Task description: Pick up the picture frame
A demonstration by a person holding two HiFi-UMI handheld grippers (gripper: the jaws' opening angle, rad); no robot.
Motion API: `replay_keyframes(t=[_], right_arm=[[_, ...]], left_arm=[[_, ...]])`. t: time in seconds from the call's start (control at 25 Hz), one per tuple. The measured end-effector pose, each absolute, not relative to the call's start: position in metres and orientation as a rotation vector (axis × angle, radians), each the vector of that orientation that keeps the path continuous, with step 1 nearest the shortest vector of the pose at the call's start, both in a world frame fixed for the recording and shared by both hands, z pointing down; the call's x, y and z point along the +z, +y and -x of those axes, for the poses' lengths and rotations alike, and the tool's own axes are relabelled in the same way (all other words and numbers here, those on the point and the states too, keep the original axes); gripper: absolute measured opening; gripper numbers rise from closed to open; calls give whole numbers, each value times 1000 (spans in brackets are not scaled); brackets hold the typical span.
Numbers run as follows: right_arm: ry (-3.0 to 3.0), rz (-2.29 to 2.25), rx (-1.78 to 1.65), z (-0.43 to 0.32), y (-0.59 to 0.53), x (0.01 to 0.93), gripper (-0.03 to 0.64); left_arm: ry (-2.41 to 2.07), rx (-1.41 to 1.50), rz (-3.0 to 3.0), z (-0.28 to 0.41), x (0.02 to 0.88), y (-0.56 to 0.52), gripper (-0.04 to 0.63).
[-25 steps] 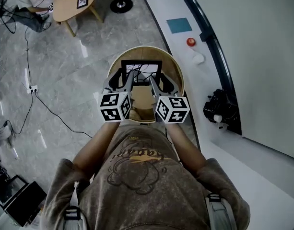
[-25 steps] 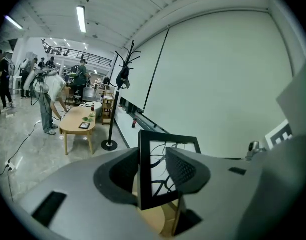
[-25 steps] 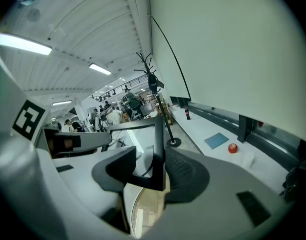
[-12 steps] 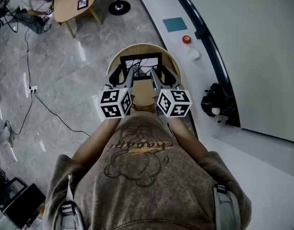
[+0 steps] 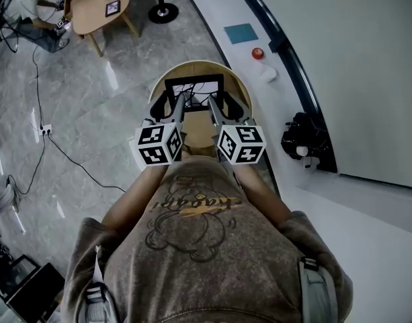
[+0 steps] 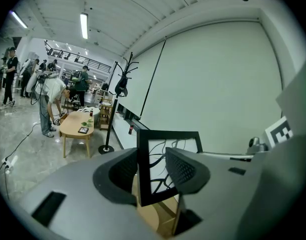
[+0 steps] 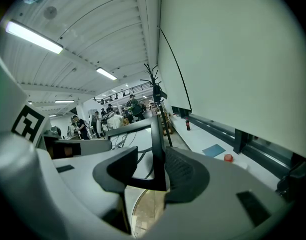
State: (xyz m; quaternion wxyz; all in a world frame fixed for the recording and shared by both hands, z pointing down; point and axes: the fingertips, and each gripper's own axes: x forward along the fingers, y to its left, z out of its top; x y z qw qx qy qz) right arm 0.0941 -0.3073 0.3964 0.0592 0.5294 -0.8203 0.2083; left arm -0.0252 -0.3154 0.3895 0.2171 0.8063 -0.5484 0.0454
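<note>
The black picture frame (image 5: 194, 80) with a line drawing behind glass is held upright over the round wooden table (image 5: 240, 89). My left gripper (image 5: 169, 100) is shut on its left edge. In the left gripper view, the frame (image 6: 156, 165) stands between the two dark pads, and the left gripper (image 6: 150, 171) clamps its side bar. My right gripper (image 5: 223, 101) has the frame's right edge between its jaws, which are closing on it. In the right gripper view, that edge (image 7: 157, 149) runs straight up between the pads of the right gripper (image 7: 152, 171).
An oval wooden table (image 5: 98, 5) and a stand base (image 5: 158, 10) are on the grey floor at the far left, with a cable (image 5: 51, 147). A white ledge at the right carries a red object (image 5: 258, 53), a blue square (image 5: 240, 32) and a black device (image 5: 303, 140).
Both grippers have risen a little with the frame between them. The frame now stands slightly higher over the round table.
</note>
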Motion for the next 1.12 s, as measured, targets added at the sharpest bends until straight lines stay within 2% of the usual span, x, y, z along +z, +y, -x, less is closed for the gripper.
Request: replay_keyframes(t=[0.2,1.12], right_arm=[[-2472,-1609,640,-97,-302,400,158],[-2459,-1584,675,-99,-298,412,158]], left_arm=[[-1515,135,-2238,24,390,-311,181],[-1509,163,-2198,22,405,-303,181]])
